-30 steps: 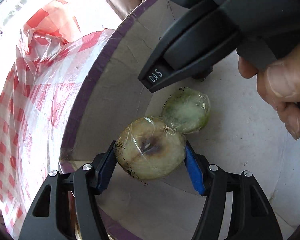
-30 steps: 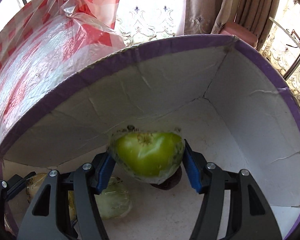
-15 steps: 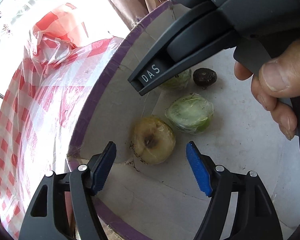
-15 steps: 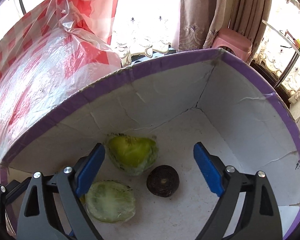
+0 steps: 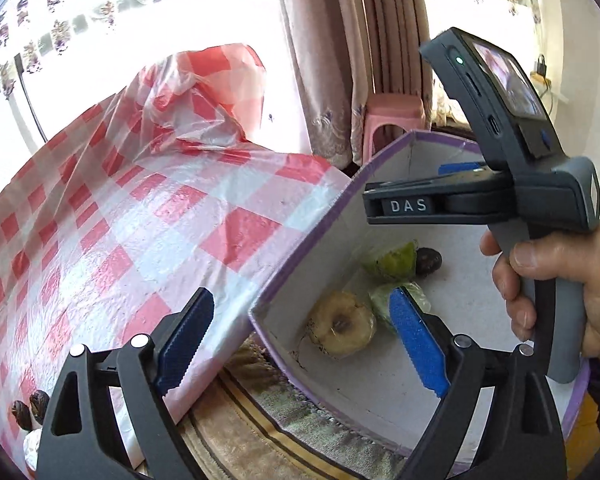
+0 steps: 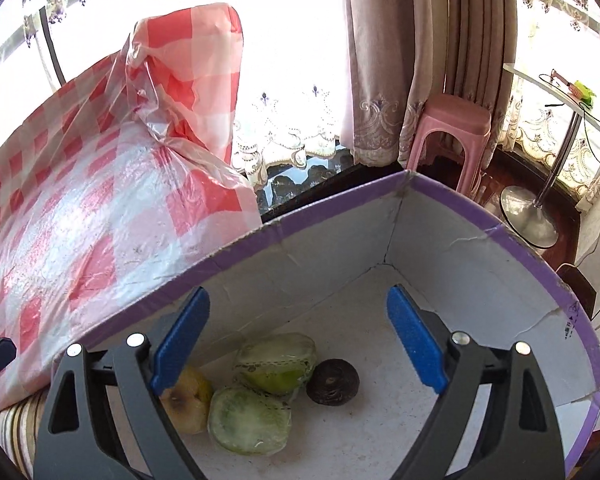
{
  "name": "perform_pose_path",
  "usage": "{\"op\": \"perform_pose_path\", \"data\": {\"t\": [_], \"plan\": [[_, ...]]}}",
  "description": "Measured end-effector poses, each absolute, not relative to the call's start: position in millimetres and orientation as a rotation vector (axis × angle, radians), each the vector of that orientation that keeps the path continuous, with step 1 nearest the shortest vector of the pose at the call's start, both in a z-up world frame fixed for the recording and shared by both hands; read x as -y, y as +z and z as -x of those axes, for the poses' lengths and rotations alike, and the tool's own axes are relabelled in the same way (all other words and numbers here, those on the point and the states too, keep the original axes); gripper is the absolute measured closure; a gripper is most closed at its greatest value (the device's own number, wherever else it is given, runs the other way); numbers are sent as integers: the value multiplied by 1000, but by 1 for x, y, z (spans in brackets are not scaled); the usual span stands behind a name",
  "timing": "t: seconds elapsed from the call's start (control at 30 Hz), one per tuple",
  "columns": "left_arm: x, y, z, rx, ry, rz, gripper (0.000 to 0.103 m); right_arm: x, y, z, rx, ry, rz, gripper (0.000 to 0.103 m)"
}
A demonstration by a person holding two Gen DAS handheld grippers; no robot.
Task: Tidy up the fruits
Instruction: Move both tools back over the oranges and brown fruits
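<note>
A white box with a purple rim [image 5: 308, 240] [image 6: 500, 232] holds several fruits. A yellowish wrapped fruit half [image 5: 342, 326] [image 6: 188, 400] lies near the box's left wall. Beside it lie a pale green wrapped half [image 6: 250, 420] [image 5: 416, 300], a brighter green wrapped piece [image 6: 278, 362] [image 5: 392, 260] and a small dark round fruit [image 6: 332, 376] [image 5: 428, 262]. My left gripper [image 5: 304, 340] is open and empty above the box's near corner. My right gripper [image 6: 298, 340] is open and empty above the fruits; it also shows in the left wrist view [image 5: 404, 204], held by a hand.
A table with a red-and-white checked plastic cloth [image 5: 120, 220] [image 6: 80, 200] stands left of the box. Two small dark fruits [image 5: 30, 406] sit at its near edge. A pink stool [image 6: 456, 128] and curtains [image 6: 420, 60] are behind. A striped rug [image 5: 260, 420] lies below.
Both grippers let go of their fruit into the box, opened, then rose and pulled back. The yellowish half and the bright green piece now lie on the box floor.
</note>
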State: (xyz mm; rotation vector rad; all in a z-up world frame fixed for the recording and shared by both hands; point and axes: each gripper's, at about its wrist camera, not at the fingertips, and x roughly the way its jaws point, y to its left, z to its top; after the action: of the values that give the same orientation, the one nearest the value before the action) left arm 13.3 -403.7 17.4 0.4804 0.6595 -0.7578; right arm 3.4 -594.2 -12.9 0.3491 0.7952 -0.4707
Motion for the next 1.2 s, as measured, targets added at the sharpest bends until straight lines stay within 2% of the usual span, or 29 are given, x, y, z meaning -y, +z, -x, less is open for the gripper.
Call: {"op": "perform_pose_path", "data": {"t": [0.2, 0.47, 1.2], "plan": [[355, 39, -31, -662, -676, -327, 16, 570, 21, 0, -713, -457, -309, 17], [272, 57, -52, -662, -533, -166, 16, 502, 58, -6, -651, -280, -263, 17], [73, 46, -41, -751, -342, 129, 16, 280, 41, -24, -805, 239, -125, 17]]}}
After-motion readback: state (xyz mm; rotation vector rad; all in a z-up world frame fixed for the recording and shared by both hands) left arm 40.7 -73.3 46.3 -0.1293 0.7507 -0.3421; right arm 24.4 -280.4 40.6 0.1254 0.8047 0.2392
